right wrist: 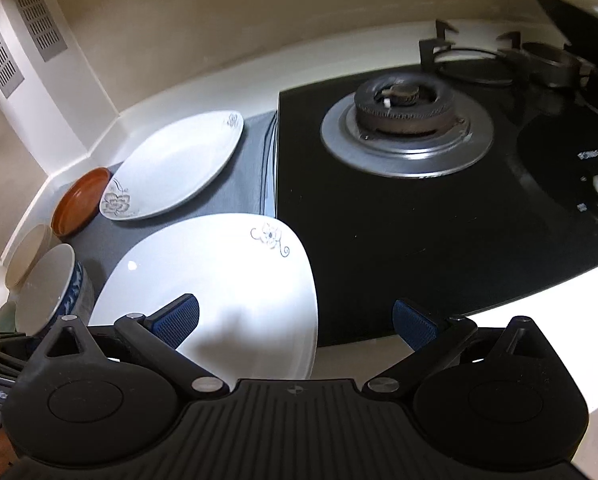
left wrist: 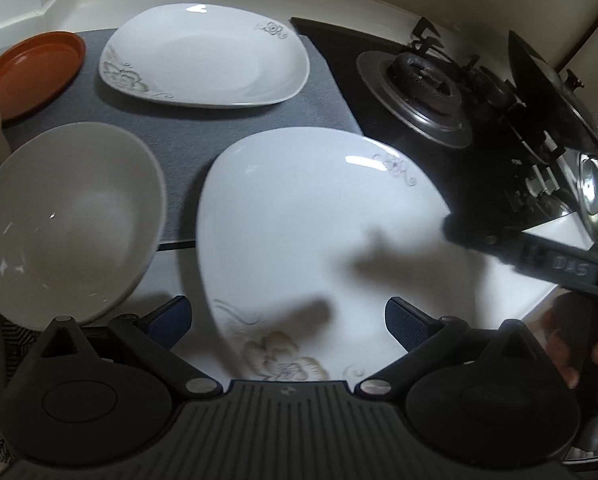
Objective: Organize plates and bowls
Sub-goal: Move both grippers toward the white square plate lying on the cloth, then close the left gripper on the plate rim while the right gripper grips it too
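A white square plate with flower prints [left wrist: 323,232] lies near me on the counter, half on a grey mat [left wrist: 203,128]. My left gripper [left wrist: 287,314] is open, fingers on either side of its near edge, above it. A second matching plate [left wrist: 203,56] lies farther back on the mat. A white bowl [left wrist: 67,220] sits left, a brown dish [left wrist: 31,72] behind it. In the right wrist view my right gripper [right wrist: 295,320] is open over the near plate's [right wrist: 219,276] right edge; the far plate [right wrist: 175,168], brown dish [right wrist: 81,200] and blue-patterned bowl [right wrist: 51,288] show left.
A black gas hob [right wrist: 439,208] with a burner [right wrist: 407,120] fills the right side. A cream cup [right wrist: 27,252] stands behind the patterned bowl. A pot lid [left wrist: 595,196] rests on the hob's right. The white counter edge [right wrist: 519,308] runs in front.
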The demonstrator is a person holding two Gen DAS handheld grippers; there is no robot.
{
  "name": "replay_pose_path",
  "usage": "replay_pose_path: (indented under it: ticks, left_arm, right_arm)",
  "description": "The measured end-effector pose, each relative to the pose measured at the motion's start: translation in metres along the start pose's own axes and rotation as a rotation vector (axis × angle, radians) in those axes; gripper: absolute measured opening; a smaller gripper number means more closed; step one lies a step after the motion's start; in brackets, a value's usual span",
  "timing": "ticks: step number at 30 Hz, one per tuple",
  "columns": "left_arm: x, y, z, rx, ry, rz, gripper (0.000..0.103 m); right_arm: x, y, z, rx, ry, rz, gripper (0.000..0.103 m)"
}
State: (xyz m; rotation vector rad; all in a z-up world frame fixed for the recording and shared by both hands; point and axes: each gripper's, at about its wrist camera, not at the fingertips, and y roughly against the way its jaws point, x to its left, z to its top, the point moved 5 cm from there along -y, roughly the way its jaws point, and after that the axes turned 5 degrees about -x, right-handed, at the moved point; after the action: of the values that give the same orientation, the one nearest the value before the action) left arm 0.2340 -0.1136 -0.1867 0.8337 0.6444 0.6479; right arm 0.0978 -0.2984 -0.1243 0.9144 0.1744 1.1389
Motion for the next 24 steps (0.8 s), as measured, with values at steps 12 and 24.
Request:
replay_pose_path:
  ticks: [12,24]
  left_arm:
    - [-0.002,-0.002,0.004,-0.015,0.047,-0.024,0.103]
    - [-0.001,-0.006,0.007,-0.013,0.054,-0.011,0.103]
  right_arm:
    - [-0.005,-0.014,0.004,0.042,0.007,0.017,0.103]
    - [0.002,-0.019,-0.002,0.071,0.014,0.064,0.095]
